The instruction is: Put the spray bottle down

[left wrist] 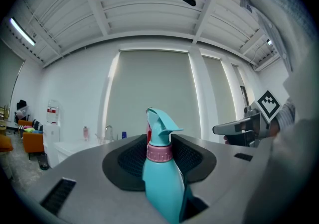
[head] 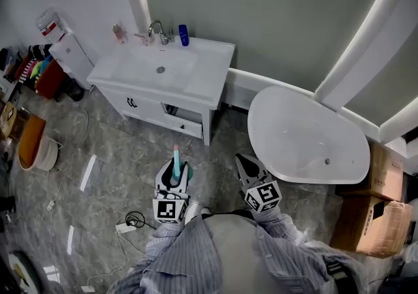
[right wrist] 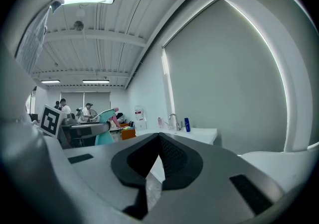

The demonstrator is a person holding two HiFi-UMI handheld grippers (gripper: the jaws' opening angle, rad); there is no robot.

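The teal spray bottle (head: 176,163) with a pink collar stands upright between the jaws of my left gripper (head: 175,172), which is shut on its body. In the left gripper view the bottle (left wrist: 162,178) fills the gap between the pads, with its trigger head above the jaw tips. My right gripper (head: 243,159) is held level beside it, to the right; its jaw tips meet with nothing between them (right wrist: 159,137). The bottle (right wrist: 103,137) also shows at the left of the right gripper view. Both grippers hover over the grey floor, short of the white vanity (head: 206,83).
The vanity has a sink basin, a faucet (head: 157,29) and a blue bottle (head: 184,34). A white bathtub (head: 307,137) stands to the right, with cardboard boxes (head: 372,221) beyond it. A power strip and cable (head: 127,224) lie on the floor at the left. Clutter lines the left wall.
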